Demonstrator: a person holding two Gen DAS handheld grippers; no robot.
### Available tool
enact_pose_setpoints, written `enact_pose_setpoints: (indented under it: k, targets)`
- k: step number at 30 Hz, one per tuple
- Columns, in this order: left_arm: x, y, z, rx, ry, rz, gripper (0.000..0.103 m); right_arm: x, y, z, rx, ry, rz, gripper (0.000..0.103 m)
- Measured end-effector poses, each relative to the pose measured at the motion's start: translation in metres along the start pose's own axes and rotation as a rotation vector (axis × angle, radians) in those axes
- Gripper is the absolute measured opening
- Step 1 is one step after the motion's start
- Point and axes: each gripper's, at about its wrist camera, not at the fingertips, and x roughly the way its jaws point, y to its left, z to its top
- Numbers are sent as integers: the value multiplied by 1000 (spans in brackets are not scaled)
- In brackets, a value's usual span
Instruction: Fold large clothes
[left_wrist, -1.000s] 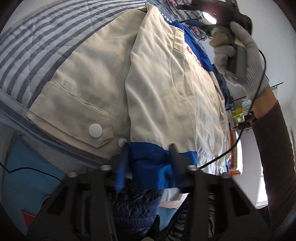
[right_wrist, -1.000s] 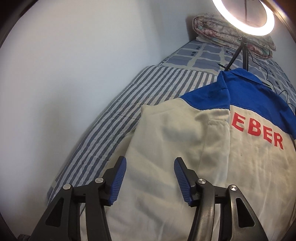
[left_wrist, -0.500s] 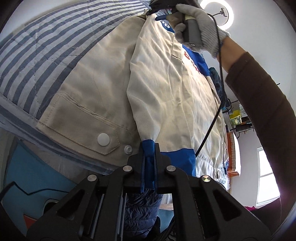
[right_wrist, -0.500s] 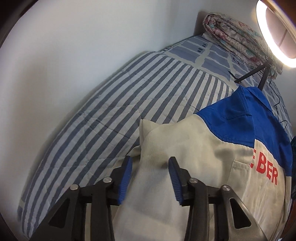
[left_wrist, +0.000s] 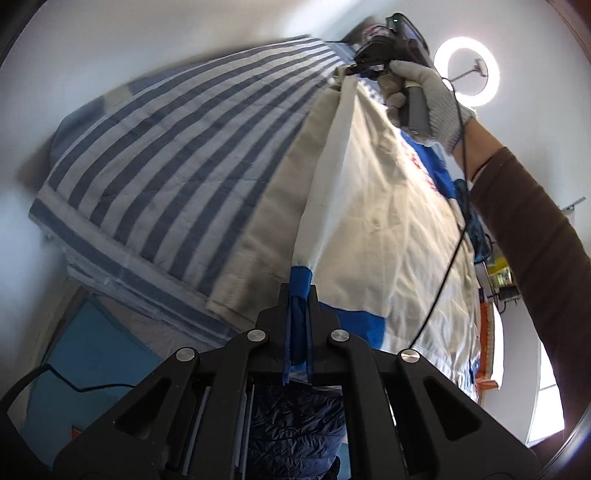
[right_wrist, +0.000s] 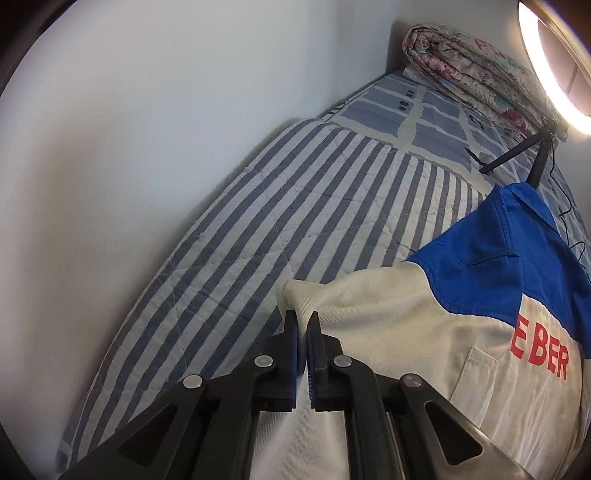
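A cream work jacket (left_wrist: 399, 229) with blue trim and red lettering lies on a striped bed cover (left_wrist: 177, 155). My left gripper (left_wrist: 298, 295) is shut on the jacket's blue cuff (left_wrist: 300, 321) at the near edge. The cream sleeve (left_wrist: 325, 173) is stretched taut and lifted between both grippers. In the left wrist view my right gripper (left_wrist: 354, 70) holds the far end at the shoulder. In the right wrist view my right gripper (right_wrist: 302, 325) is shut on the cream shoulder fold (right_wrist: 295, 295), beside the jacket's blue yoke (right_wrist: 491, 258).
A folded floral quilt (right_wrist: 476, 70) lies at the head of the bed by a ring light (right_wrist: 546, 77) on a tripod. The white wall (right_wrist: 147, 129) runs along the bed's left side. A dark puffer garment (left_wrist: 295, 428) sits below my left gripper.
My right gripper closed on the shoulder fold. Both grippers lifted the sleeve, which now stands up as a taut band. My left gripper stayed shut on the cuff.
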Motion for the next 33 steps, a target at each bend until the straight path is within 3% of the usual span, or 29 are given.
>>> enact_pose_setpoints:
  k: [4,8,10,13,17,21,25,29,33]
  targets:
    - [12,0,-1,6,18,52,3,20,1,-5,33,-1,42,4]
    - [15,-7,0,34,16,96,5,9,-10,-8,80,-41,169,36]
    - [13,-6,2,36,6,109,12,-11,-18,-13,71,-90,207,39]
    - [-1,-8,2,52,-59,140,16,-39,-38,-26,82,-170,162,39]
    - [-20,-22,2,107,-144,149,16,-49,-71,-47,118,-167,124,39]
    - [-13,-23,0,96,-108,114,16,-24,-93,-69,151,-82,86,39]
    - [0,-22,-3,97,-51,126,16,5,-107,-89,137,-26,27,35]
    - [9,-15,-5,64,-12,123,16,-11,-107,-95,140,-36,38,35]
    - [2,-15,-1,45,-38,103,16,-60,-93,-117,87,-96,133,35]
